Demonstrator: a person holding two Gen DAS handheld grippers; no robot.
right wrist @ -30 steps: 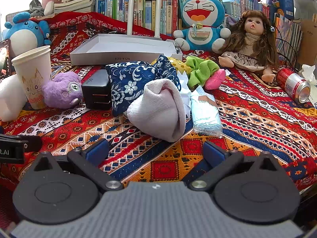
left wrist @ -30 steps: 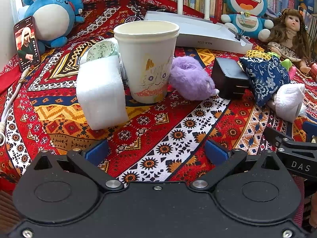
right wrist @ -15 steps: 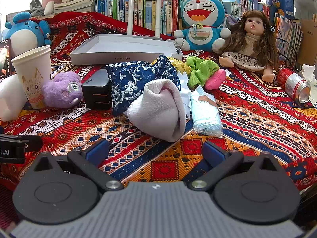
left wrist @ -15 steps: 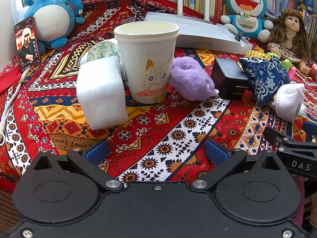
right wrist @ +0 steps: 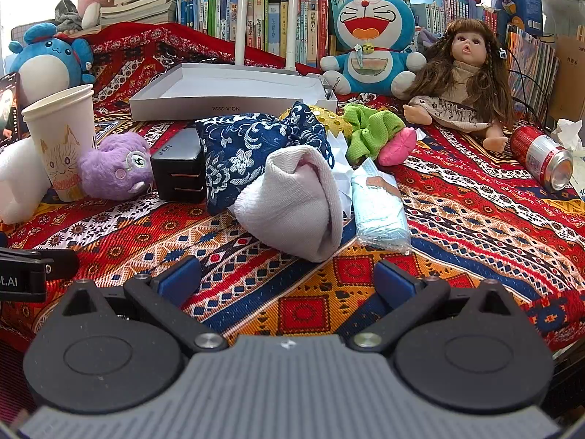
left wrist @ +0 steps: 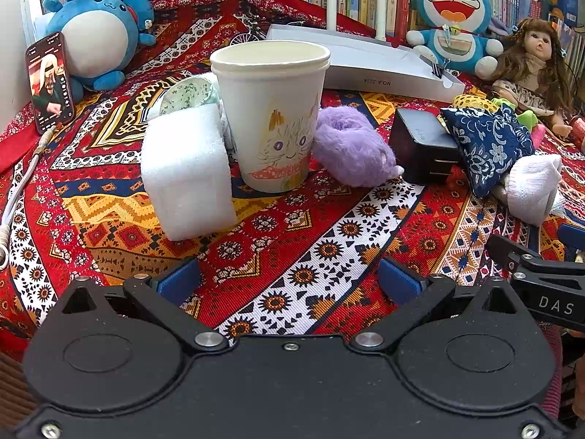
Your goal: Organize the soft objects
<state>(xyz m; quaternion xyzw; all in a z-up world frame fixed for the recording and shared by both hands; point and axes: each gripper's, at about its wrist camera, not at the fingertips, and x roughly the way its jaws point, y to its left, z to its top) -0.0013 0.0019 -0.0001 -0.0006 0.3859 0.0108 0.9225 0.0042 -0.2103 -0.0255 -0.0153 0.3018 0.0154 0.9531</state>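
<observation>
Jaws, both grippers: spread wide, nothing between them, held low over the patterned cloth [right wrist: 457,219] that covers the counter.

Left gripper [left wrist: 289,280]: faces a white foam block [left wrist: 186,172], which stands just left of a paper cup [left wrist: 272,117] with a cat drawing and touches or nearly touches it. A small green-speckled item [left wrist: 188,91] sits behind the block, mostly hidden. A purple plush [left wrist: 351,146] lies against the cup's right side. Next along, a black charger block [left wrist: 422,144], then a blue floral pouch [left wrist: 488,146] leaning on it. A phone [left wrist: 49,82] is propped upright at far left, cable trailing off (screen lit). A round blue plush [left wrist: 97,36] sits behind it.

Right gripper [right wrist: 287,280]: faces a white folded sock [right wrist: 292,201], the nearest soft thing, directly ahead and apart from the blue pads. The pouch lies behind and partly beneath it. A packet of blue face masks [right wrist: 380,212] lies just right of the sock, touching it. Behind: a green scrunchie [right wrist: 369,130], a pink soft item [right wrist: 396,146] and a yellow sequined piece [right wrist: 331,119], bunched together.

Rear row: an empty grey box lid [right wrist: 234,93], a blue-and-white cat plush [right wrist: 373,44] and a long-haired doll [right wrist: 464,84], both seated. A red can [right wrist: 541,155] lies on its side at far right. Shelved books [right wrist: 270,14] stand behind everything.
</observation>
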